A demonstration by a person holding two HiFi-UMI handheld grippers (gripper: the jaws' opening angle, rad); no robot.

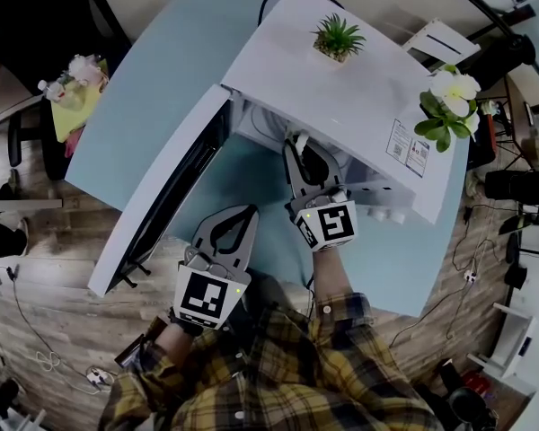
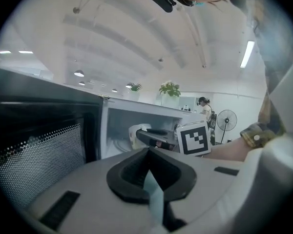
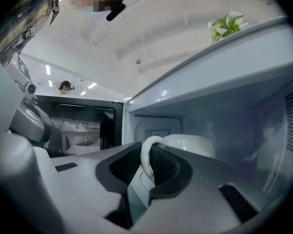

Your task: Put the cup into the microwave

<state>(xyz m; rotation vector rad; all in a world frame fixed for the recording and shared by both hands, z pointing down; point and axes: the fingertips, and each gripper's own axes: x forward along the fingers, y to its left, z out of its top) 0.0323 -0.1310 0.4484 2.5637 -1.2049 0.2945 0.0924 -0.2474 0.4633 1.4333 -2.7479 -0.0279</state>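
Note:
The white microwave (image 1: 341, 88) stands on the light blue table (image 1: 153, 88) with its door (image 1: 162, 205) swung wide open to the left. My right gripper (image 1: 301, 146) reaches into the cavity, shut on the handle of the white cup (image 3: 185, 145). The handle (image 3: 146, 155) is pinched between the dark pads and the cup body sits just beyond them inside the cavity. From the left gripper view the cup (image 2: 136, 135) and the right gripper (image 2: 154, 133) show inside the opening. My left gripper (image 1: 242, 212) rests in front of the open door, shut and empty.
A small green plant (image 1: 339, 36) and a white flower (image 1: 449, 97) stand on top of the microwave. The open door's mesh window (image 2: 34, 155) is close on my left gripper's left. A chair with a bouquet (image 1: 72, 88) stands at the far left; cables lie on the floor.

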